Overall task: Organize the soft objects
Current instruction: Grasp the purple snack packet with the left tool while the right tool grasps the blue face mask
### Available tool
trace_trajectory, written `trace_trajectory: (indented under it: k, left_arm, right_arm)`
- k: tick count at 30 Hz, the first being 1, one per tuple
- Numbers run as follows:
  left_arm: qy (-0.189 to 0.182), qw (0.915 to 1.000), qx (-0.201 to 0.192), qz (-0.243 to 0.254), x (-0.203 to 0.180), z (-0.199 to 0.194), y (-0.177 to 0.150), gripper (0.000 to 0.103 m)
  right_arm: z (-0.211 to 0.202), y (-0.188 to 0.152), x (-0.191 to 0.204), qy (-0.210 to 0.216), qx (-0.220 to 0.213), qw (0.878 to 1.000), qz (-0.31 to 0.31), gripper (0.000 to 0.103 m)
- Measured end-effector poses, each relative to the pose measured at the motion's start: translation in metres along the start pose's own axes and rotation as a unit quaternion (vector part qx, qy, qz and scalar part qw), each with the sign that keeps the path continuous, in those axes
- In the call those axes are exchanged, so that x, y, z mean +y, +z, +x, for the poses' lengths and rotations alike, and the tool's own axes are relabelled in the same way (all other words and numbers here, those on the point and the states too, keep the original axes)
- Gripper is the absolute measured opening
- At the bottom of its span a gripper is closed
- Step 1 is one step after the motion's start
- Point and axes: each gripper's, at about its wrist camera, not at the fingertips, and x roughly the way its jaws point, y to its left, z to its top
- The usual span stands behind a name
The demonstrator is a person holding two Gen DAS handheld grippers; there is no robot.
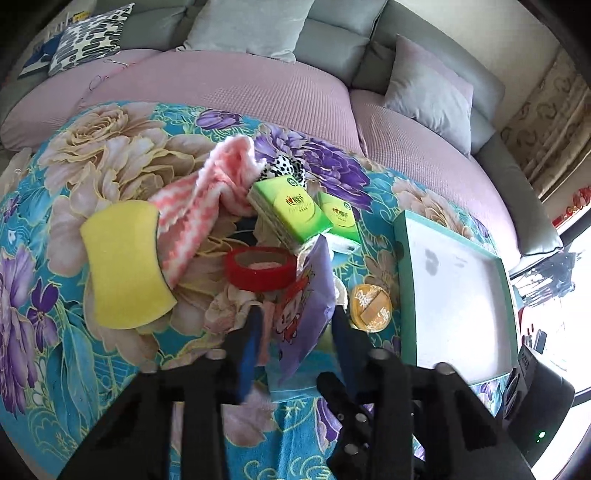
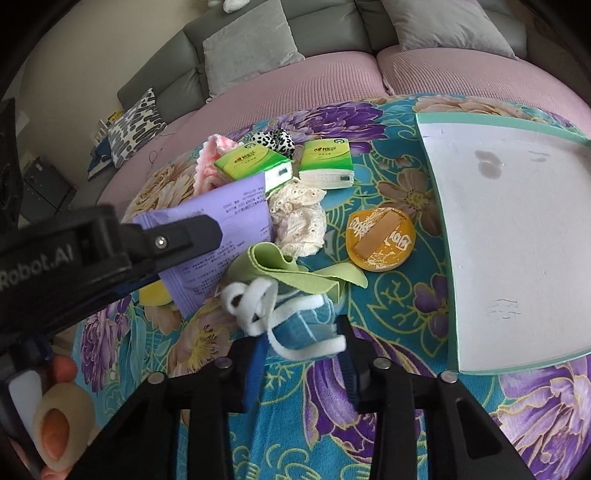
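My left gripper [image 1: 295, 325] is shut on a purple tissue packet [image 1: 308, 306] and holds it upright over the floral cloth; the packet also shows in the right wrist view [image 2: 221, 236] with the left gripper [image 2: 207, 232] clamped on it. My right gripper [image 2: 303, 339] has its jaws around a blue cloth item with white straps [image 2: 295, 321]; they look closed on it. A yellow sponge [image 1: 125, 266], a pink-white towel [image 1: 207, 199] and two green tissue packs [image 1: 288, 210] lie behind. A cream lace piece [image 2: 299, 221] and a green band [image 2: 284, 269] lie near the blue cloth.
A teal-rimmed white tray [image 2: 509, 229] lies on the right, also in the left wrist view [image 1: 454, 295]. A red tape roll [image 1: 258, 269] and an orange round lid [image 2: 380, 240] lie on the cloth. A pink sofa with grey cushions [image 1: 243, 26] stands behind.
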Motion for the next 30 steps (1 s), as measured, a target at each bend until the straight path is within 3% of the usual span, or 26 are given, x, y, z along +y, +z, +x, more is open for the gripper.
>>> trace_trajectory:
  k: [1,5,12,30]
  left_arm:
    - [-0.003,1.0,0.001,0.001,0.0,0.001,0.0,0.026]
    - [-0.014,0.9999,0.002,0.002,0.0,0.004,-0.001,0.018]
    - [-0.018,0.9997,-0.016,0.001,0.002,-0.004,0.002,0.016]
    - [-0.038,0.995,-0.093,-0.005,0.005,-0.05,0.006,0.016]
  right_arm:
    - [0.0,0.0,-0.001,0.002,0.0,1.0,0.003,0.032]
    - [-0.002,0.0,-0.005,0.009,-0.001,1.0,0.012,0.02]
    - [-0.011,-0.004,-0.004,0.013,-0.009,1.0,0.005,0.012]
    - [-0.079,-0.009,-0.011,0.018,-0.085,0.996,-0.006,0.01]
